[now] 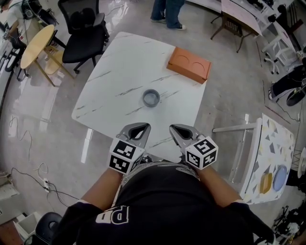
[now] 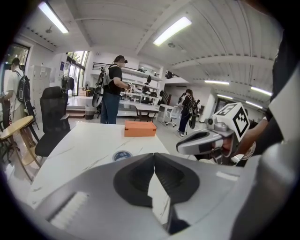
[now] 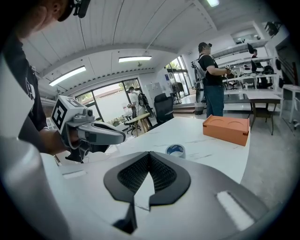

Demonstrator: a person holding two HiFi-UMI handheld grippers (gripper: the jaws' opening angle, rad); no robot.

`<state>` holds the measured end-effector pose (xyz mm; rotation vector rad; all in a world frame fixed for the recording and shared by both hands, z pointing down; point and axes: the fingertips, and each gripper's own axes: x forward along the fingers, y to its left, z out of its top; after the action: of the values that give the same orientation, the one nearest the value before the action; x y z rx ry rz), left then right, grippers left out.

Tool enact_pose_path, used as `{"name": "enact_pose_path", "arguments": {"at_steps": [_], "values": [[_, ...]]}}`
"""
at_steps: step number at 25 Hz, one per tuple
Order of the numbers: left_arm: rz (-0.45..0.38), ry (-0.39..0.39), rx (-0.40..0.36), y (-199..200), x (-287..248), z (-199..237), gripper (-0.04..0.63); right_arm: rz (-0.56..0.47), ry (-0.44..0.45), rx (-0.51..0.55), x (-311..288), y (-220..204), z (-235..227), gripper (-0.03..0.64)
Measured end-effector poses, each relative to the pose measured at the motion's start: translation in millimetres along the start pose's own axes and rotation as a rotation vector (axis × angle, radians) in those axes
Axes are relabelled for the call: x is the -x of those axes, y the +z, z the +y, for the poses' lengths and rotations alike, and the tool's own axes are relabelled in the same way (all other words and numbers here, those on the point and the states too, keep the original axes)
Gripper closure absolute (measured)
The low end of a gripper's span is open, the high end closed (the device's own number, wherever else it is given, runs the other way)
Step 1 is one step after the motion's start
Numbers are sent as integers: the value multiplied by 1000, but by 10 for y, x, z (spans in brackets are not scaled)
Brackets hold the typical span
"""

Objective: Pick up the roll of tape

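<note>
2 grippers are held side by side over the near edge of the white, marble-pattern worktop (image 1: 119, 72), close to the body of the person who holds them. On the left gripper (image 1: 137, 127) the jaws are pressed together at their tips. Its own view shows only the worktop surface behind the dark pads, and nothing is pinched. The right gripper (image 1: 180, 128) is in the same condition: jaws closed tip to tip, with nothing between them.

The roll of tape (image 1: 151, 98) lies flat near the middle of the worktop, in front of both grippers and apart from them, about halfway between the 2. It is a grey ring with a bluish top face. Farther away, near the far right corner, lies an orange box (image 1: 189, 64) with 2 round hollows on top, well apart from the roll. A black office chair (image 1: 83, 33) stands at the far left corner of the worktop, and 1 person (image 1: 167, 12) in jeans stands on the floor behind the far edge
</note>
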<state>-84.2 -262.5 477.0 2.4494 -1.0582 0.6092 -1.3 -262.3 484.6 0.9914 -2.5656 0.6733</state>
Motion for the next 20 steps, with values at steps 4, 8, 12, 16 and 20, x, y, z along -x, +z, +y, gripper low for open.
{"name": "enact_pose_path", "arguments": {"at_steps": [4, 8, 12, 16, 20], "values": [[-4, 11, -26, 53, 3, 2, 535, 3, 10, 2, -6, -9, 33, 621], [-18, 4, -42, 77, 3, -10, 534, 2, 9, 0, -2, -20, 37, 621], [-25, -21, -52, 78, -1, -52, 514, 1, 3, -7, 3, -46, 32, 621], [-14, -6, -55, 47, 2, -26, 479, 1, 5, -9, -1, -60, 45, 621], [-4, 2, -51, 3, -13, -20, 479, -3, 1, -13, 20, -70, 29, 621]]}}
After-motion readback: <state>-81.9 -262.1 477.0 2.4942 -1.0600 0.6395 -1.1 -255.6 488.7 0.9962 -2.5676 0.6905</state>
